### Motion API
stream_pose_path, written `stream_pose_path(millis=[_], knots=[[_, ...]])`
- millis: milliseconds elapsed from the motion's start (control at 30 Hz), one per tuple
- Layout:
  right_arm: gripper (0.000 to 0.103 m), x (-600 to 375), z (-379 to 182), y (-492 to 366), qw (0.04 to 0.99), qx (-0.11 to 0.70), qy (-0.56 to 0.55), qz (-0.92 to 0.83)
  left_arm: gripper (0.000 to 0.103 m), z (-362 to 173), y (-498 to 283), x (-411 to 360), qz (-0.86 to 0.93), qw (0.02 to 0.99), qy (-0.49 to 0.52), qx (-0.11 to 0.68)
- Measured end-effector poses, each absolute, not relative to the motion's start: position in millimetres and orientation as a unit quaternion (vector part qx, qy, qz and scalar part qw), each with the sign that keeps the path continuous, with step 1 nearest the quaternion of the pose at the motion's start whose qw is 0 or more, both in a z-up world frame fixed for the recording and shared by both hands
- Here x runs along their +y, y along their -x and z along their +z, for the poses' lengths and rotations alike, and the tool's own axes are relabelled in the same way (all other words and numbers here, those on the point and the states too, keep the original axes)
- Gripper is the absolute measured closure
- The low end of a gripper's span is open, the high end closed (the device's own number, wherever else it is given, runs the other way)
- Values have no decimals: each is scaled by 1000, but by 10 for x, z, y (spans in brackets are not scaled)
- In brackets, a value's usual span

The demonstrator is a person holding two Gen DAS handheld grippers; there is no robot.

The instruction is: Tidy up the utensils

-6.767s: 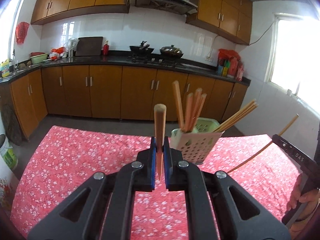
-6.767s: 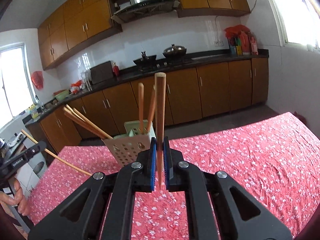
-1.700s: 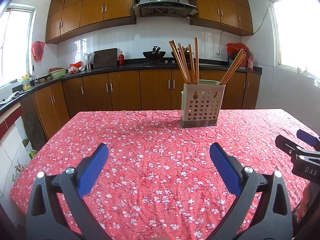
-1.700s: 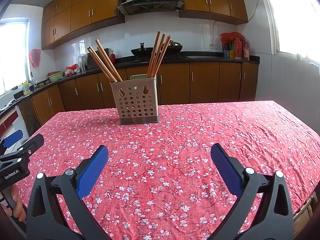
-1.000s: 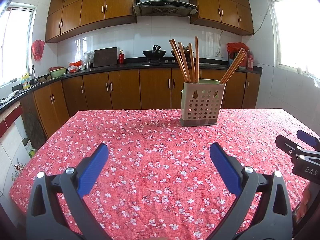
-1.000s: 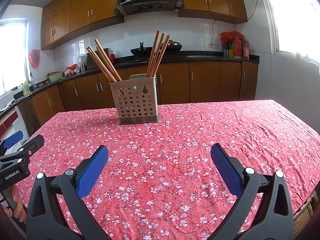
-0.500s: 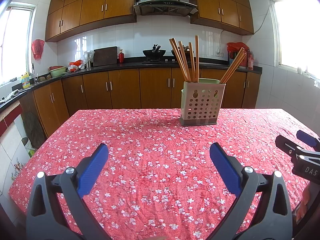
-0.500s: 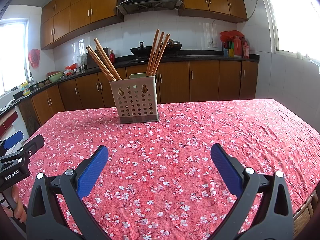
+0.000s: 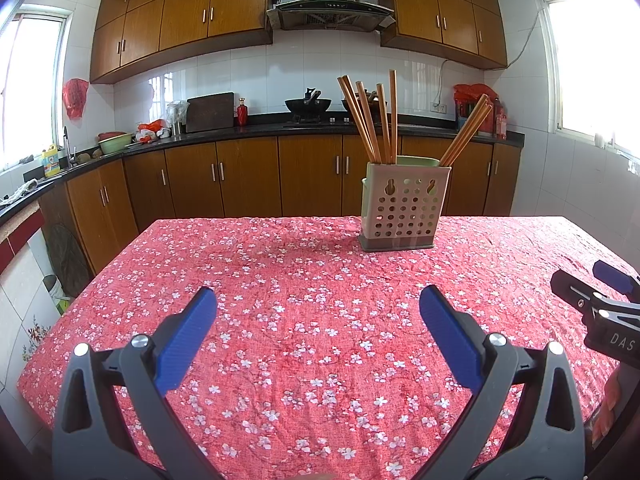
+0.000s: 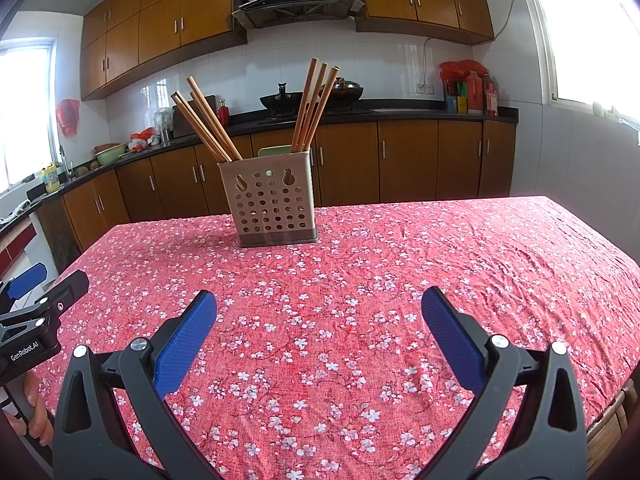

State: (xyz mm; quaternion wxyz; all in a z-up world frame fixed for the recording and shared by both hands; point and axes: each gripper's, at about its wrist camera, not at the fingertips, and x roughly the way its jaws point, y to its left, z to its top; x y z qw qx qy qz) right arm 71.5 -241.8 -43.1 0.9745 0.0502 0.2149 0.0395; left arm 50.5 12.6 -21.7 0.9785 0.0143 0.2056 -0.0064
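Left wrist view: perforated beige plastic utensil holder [image 9: 404, 208] stood upright on the red floral tablecloth [image 9: 304, 280], wooden chopsticks [image 9: 374, 118] inside.

Left gripper [image 9: 318, 304] hovered low over the cloth, jaws wide apart, nothing between the blue pads [image 9: 188, 332]. Right gripper [image 10: 319, 305] likewise spread wide and empty, well short of the holder [image 10: 270, 198]. Chopsticks sat in two leaning bundles: one group [image 10: 206, 122] at one end of the holder, another [image 10: 314, 106] at the other. Holder stood toward the table's far edge, well apart from both grippers. Brown kitchen cabinets [image 9: 248, 178] behind.
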Motion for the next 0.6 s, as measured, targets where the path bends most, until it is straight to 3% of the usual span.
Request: stream_pose_path(millis=[600], knots=[[2,-2393,-452,-705,974,217,-54,37,4,-221,-526,139,-7,977,-10,211]])
